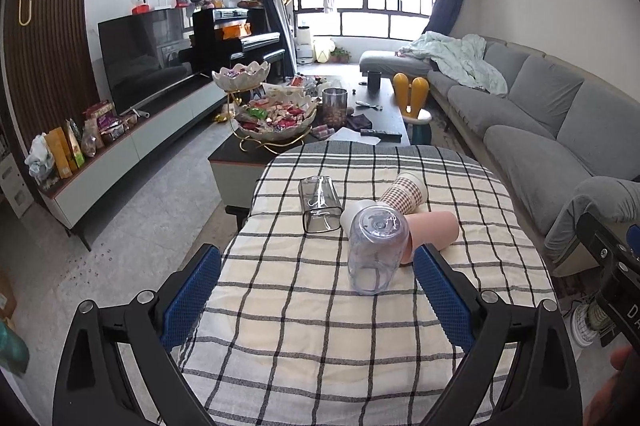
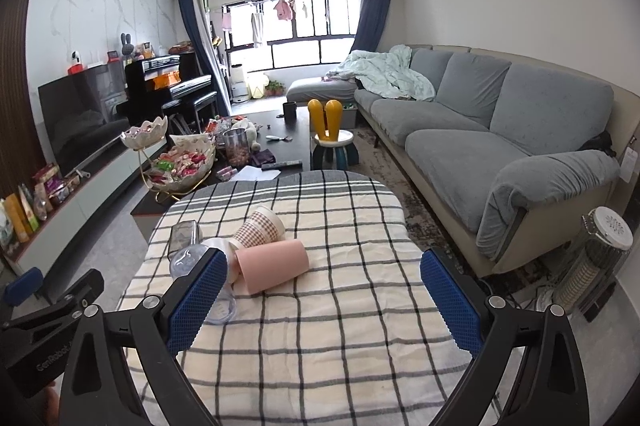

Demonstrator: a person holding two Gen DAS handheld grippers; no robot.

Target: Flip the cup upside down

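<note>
On the bench, which is covered by a cream cloth with a dark check, a clear plastic cup stands upside down, its base up and its mouth on the cloth, just ahead of the left gripper, whose jaws are spread wide and hold nothing; the cup sits between the lines of the two blue pads but ahead of their tips and touches neither. Right behind it lie the other cups in a tight cluster: a pink cup on its side, close against the clear cup's right, a white cup partly hidden behind the clear one, a brown-checked cup on its side farther back, and a clear squarish tumbler lying to the left with its dark-rimmed mouth toward the camera. In the right wrist view the right gripper also has its jaws wide apart and empty over bare cloth, with the pink cup ahead and to its left and the clear plastic cup largely hidden behind the left blue pad. Beyond the bench stand a dark coffee table crowded with snack bowls and a grey sofa
</note>
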